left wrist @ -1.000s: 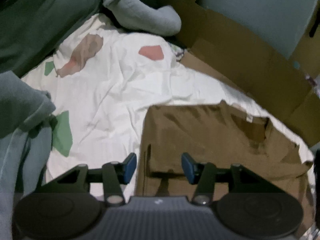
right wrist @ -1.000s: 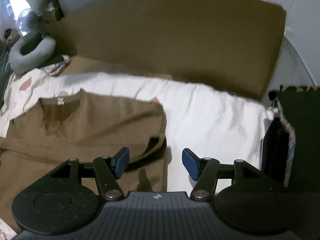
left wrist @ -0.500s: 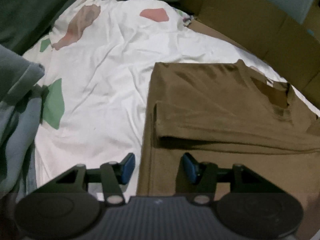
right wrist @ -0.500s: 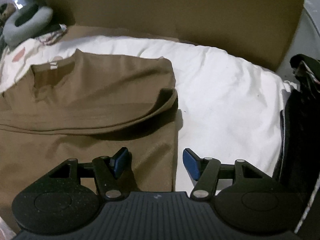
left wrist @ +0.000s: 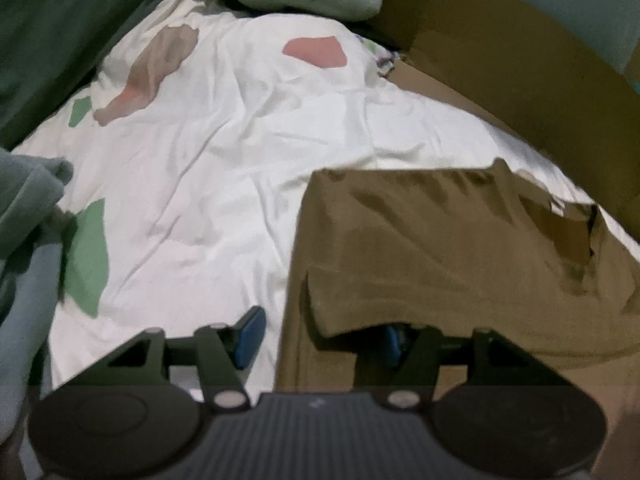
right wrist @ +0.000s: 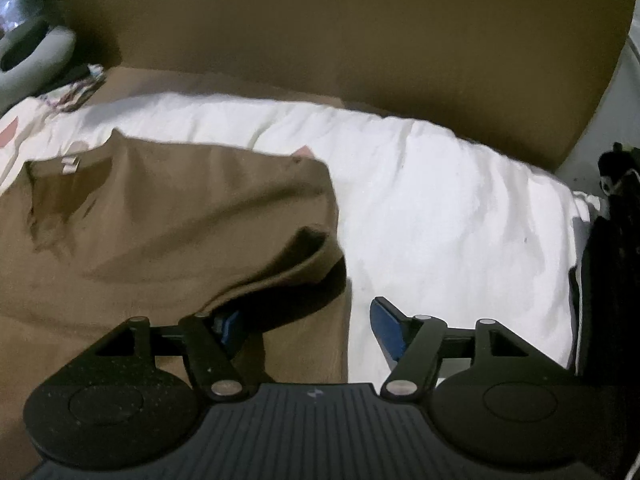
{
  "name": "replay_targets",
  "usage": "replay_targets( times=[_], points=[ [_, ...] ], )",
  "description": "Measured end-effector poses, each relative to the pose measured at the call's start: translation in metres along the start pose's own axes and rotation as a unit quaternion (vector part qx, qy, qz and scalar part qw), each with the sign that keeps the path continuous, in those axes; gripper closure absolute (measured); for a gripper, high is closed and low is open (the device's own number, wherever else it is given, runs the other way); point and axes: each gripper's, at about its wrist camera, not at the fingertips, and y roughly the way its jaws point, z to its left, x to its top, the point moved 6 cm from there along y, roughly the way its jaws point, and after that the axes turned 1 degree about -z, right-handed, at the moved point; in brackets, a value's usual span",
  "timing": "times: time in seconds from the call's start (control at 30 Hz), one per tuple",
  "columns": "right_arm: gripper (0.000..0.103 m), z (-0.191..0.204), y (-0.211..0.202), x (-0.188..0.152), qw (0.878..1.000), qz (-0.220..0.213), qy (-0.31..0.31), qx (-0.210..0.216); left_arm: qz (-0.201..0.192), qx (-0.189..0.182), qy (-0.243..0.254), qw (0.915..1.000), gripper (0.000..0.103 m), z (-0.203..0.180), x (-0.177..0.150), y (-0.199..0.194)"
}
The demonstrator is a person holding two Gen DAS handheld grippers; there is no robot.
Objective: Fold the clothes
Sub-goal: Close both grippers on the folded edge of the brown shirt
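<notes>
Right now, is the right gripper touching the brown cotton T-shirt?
Touching: right wrist view shows the right gripper open, one finger slid under the T-shirt's folded layer.

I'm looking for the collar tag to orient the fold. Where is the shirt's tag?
In the right wrist view, the small white tag sits at the neckline of the brown shirt, upper left, near the white sheet.

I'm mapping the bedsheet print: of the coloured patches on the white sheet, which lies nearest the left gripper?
The large green patch, left of the left gripper. The pink patch, brownish patch and small green one lie farther up the sheet.
</notes>
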Motion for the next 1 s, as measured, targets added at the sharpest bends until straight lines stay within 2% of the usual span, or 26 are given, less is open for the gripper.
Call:
replay_targets(
  times=[0.13, 0.43, 0.63, 0.7, 0.73, 0.83, 0.9, 1.0],
  points=[
    [0.029, -0.002, 0.008, 0.009, 1.0, -0.005, 0.009, 0.0, -0.002, -0.002, 0.004, 1.0, 0.041, -0.003, 0.011, 0.007],
    [0.03, -0.009, 0.013, 0.02, 0.999, -0.019, 0.023, -0.015, -0.029, 0.002, -0.032, 0.9991, 0.041, 0.005, 0.032, 0.005],
    [0.038, -0.004, 0.003, 0.022, 0.999, -0.031, 0.028, 0.034, -0.043, -0.013, -0.013, 0.9989, 0.042, -0.003, 0.031, -0.007],
    [0.045, -0.001, 0.001, 0.021, 0.998, -0.032, 0.022, 0.046, -0.043, -0.016, -0.001, 0.999, 0.047, -0.007, 0.029, -0.007],
    [0.05, 0.002, 0.001, 0.021, 0.998, -0.03, 0.015, 0.045, -0.042, -0.017, 0.003, 0.999, 0.054, -0.009, 0.028, -0.005],
    [0.053, 0.007, 0.002, 0.02, 0.999, -0.03, 0.002, 0.04, -0.044, -0.017, 0.015, 0.9988, 0.064, -0.013, 0.028, -0.003],
    [0.054, 0.006, 0.001, 0.02, 0.999, -0.032, 0.003, 0.039, -0.051, -0.016, 0.026, 0.9982, 0.066, -0.015, 0.029, -0.004],
    [0.066, 0.004, 0.002, 0.02, 0.999, -0.033, 0.003, 0.036, -0.063, -0.018, 0.039, 0.9971, 0.071, -0.016, 0.032, -0.007]
  ],
)
